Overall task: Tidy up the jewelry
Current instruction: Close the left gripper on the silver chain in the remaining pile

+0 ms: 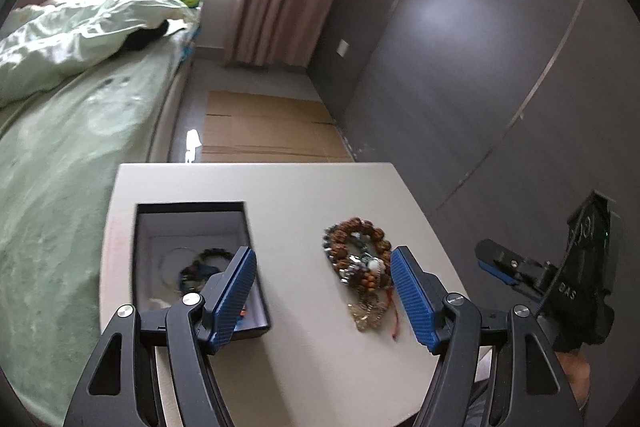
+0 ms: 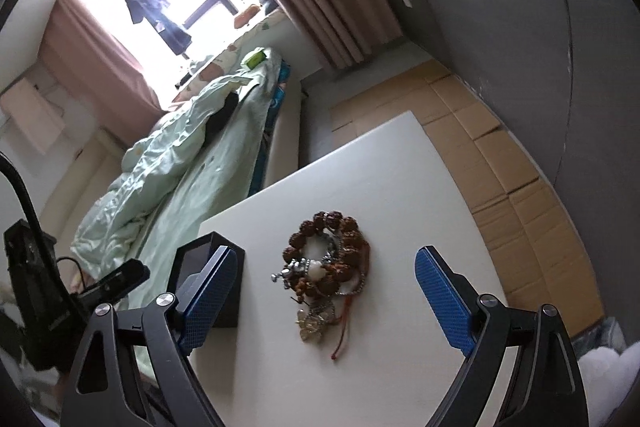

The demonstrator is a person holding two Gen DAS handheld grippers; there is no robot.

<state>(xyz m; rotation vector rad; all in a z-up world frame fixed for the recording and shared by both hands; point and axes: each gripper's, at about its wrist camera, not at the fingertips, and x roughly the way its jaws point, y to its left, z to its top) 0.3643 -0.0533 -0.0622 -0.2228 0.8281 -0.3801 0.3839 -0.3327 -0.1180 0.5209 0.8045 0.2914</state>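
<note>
A bed with a pale green cover fills the nine o'clock side of the left wrist view. The white tabletop sits at six o'clock. On it an open dark box holds a few bracelets; at its three o'clock, apart from it, lies the pile of beaded jewelry. The left gripper hangs spread and empty between them. The right gripper is spread wide around the pile, pads clear of it.
</note>
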